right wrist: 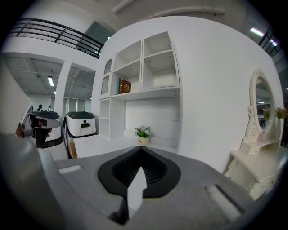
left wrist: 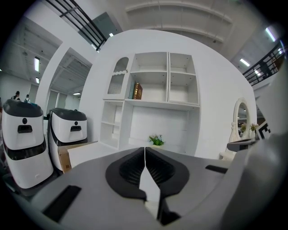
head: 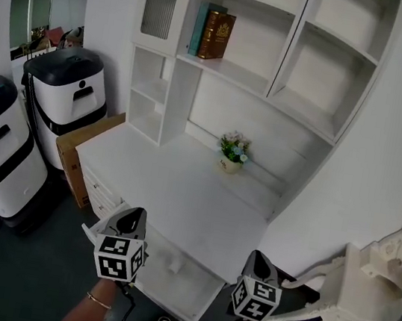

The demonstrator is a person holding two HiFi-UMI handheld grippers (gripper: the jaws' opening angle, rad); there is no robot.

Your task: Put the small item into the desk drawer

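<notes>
Currently the only small item I can make out is a small potted plant (head: 232, 153), standing upright at the back of the white desk (head: 175, 182), close to the rear panel and below the open shelves (head: 230, 70). Nothing touches it, and both of my grippers are well apart from it at the desk's front edge. The drawer (head: 185, 282) with its round knob (head: 174, 265) sits under that front edge, between the two grippers; from this steep angle I cannot tell whether it is pulled out at all. The left gripper (head: 133, 215) has its jaws pressed together with nothing between them, and the right gripper (head: 257, 257) is likewise closed and empty, both pointing toward the desk. Two books (head: 213, 35) stand on an upper shelf, two white machines (head: 68, 90) and a cardboard box (head: 74, 151) sit to the left, and a white dressing table (head: 362, 287) is at the right.
</notes>
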